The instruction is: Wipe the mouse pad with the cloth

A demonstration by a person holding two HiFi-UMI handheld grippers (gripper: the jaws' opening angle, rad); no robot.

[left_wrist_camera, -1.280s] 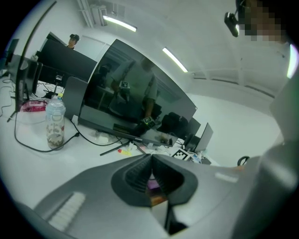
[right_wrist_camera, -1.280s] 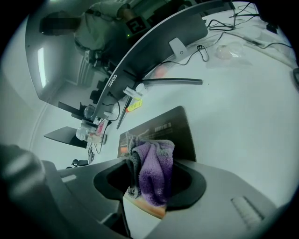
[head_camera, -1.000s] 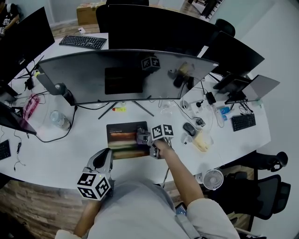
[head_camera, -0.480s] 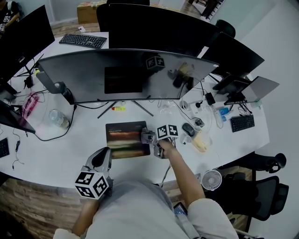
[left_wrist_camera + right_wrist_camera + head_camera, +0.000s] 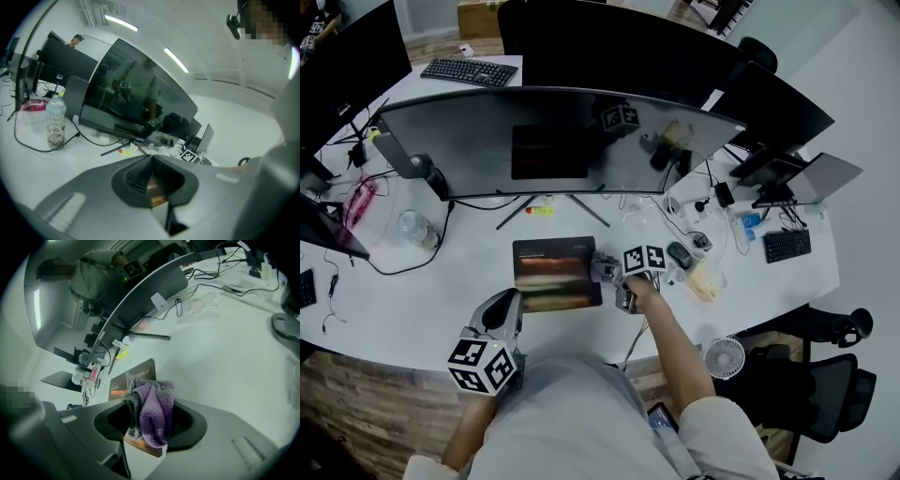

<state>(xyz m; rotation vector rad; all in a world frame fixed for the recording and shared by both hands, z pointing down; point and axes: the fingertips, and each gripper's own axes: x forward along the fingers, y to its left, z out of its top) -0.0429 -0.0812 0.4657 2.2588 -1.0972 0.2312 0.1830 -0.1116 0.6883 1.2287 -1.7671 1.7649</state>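
Right gripper point(image 5: 605, 273): jaws pinching 1 purple-and-grey terry cloth point(image 5: 153, 414). It has slid rightward to the right edge of 1 dark rectangular mouse pad point(image 5: 551, 273), which lies on the white worktop point(image 5: 431, 300); 1 wiping stroke is probably ending. Left gripper point(image 5: 501, 319): jaws pressed together, empty, near the pad's lower-left corner. Grippers: 2.

Shift noted: right tongs point(image 5: 600, 272) have slid rightward along the mouse pad point(image 5: 551, 274). A second ago they sat over the pad's right third. Half a second ago they were at its right border. Now the tips are at the pad's right edge, with the body and marker cube point(image 5: 643, 259) out over bare desk point(image 5: 441, 309), nearer the mouse point(image 5: 679, 255). More of the pad's surface lies uncovered. The purple cloth point(image 5: 152, 411) travelled along, clamped in the tongs.
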